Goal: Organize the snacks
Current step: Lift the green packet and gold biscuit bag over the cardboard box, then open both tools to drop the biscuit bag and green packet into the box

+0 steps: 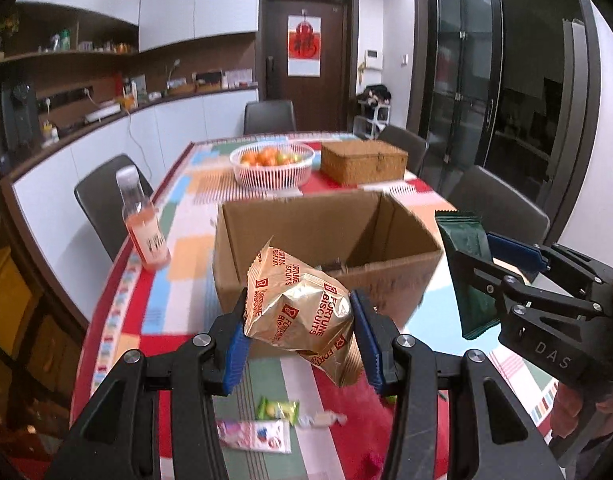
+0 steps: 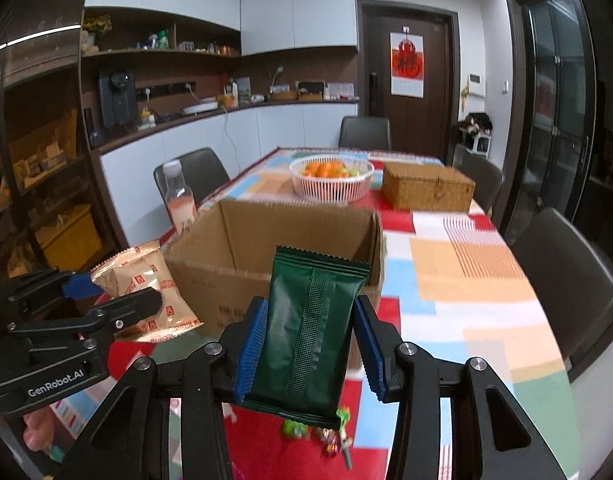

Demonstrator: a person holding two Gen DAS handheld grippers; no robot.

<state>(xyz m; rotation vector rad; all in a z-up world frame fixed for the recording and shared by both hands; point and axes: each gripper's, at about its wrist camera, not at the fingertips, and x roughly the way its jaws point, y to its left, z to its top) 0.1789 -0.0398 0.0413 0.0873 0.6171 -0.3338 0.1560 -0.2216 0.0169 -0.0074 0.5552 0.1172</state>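
Snacks are what both hands carry here: the left gripper is clenched on a gold foil pack of fortune biscuits, its blue pads pressing into the crumpled sides, and the right gripper grasps a dark green sachet upright between its pads, the sawtooth top edge standing clear above the fingers. Both packs hang in the air just on the near side of an open cardboard box, which stands in the middle of the table on its patchwork cloth. Holding each pack by its flanks leaves its lower part free, which should let it drop cleanly once the jaws let go over the opening. The box is the likely collecting place, since its flaps are folded away and its mouth faces up; something small lies at its bottom, too blurred to name. More loose sweets and a pink wrapper lie on the cloth near the person, below the grippers, so the tidying looks only partly done. To the left of the box stands a bottle of pink drink; at the far side sit a white basket of oranges and a woven lidded case, well apart from the work. The two grippers are side by side, near each other but not touching, so both packs can likely go in together.
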